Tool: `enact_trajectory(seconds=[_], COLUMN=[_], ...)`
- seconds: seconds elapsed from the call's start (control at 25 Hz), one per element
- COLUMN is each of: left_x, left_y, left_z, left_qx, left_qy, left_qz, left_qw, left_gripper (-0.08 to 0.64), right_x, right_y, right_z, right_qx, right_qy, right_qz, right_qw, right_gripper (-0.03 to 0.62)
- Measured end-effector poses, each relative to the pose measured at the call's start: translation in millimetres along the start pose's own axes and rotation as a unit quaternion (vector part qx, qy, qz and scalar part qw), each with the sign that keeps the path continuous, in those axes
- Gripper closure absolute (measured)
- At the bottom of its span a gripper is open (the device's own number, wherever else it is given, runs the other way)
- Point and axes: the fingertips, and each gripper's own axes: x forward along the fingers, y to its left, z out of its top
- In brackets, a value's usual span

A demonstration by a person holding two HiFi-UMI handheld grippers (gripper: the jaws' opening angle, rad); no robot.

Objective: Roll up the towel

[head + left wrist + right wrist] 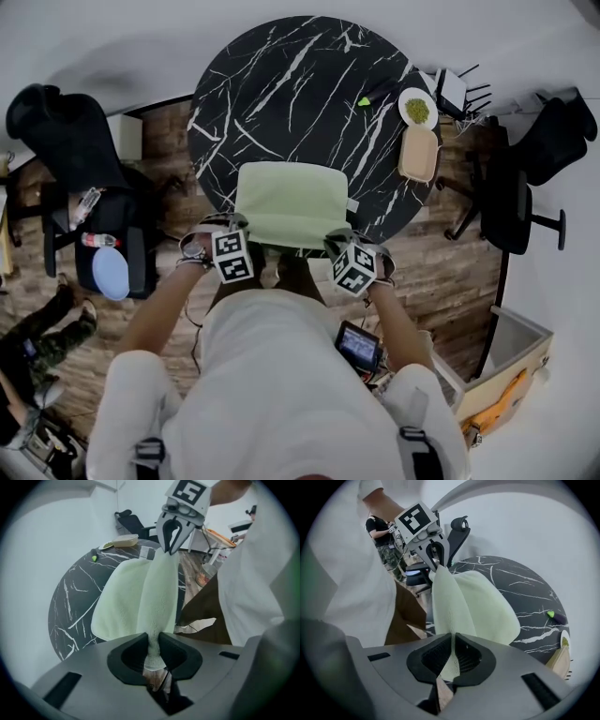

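Head view: towel [292, 202] on worktop [281, 84]; left hand-held gripper [152, 651] and right hand-held gripper [453, 651] each pinch a near corner. Best to keep tension even and turn both together for a tight roll.

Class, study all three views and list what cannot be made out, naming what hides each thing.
1. Head view: the towel corners pinched by the left gripper and right gripper, hidden under their marker cubes.
2. Head view: what lies on the plate, too small; the right gripper view cuts it at the edge.
3. Small green item on the table: too small in every view.
4. Head view: the table's near rim, covered by the towel.
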Motion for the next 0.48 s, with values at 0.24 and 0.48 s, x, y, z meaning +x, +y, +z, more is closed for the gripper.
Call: enact_trajectory(seconds=[0.24,0.48], left_x=[0.4,13.7], left_y=[-64.3,-72.0], left_z=[-10.2,-15.3], left_qx=[0.036,0.018], left_qy=[0.013,0.021], left_qz=[-0.061,-0.094], left_qw=[0.9974,0.9952], left_gripper=[0.495,0.494], right_x=[4.6,10.8], right_y=[66.6,67.5], right_z=[-24.4,-28.7], right_qx=[0.002,0.037], right_qy=[0.028,0.026], right_qz=[0.081,0.106], right_qw=[0.996,0.993], right_gripper=[0.577,0.575])
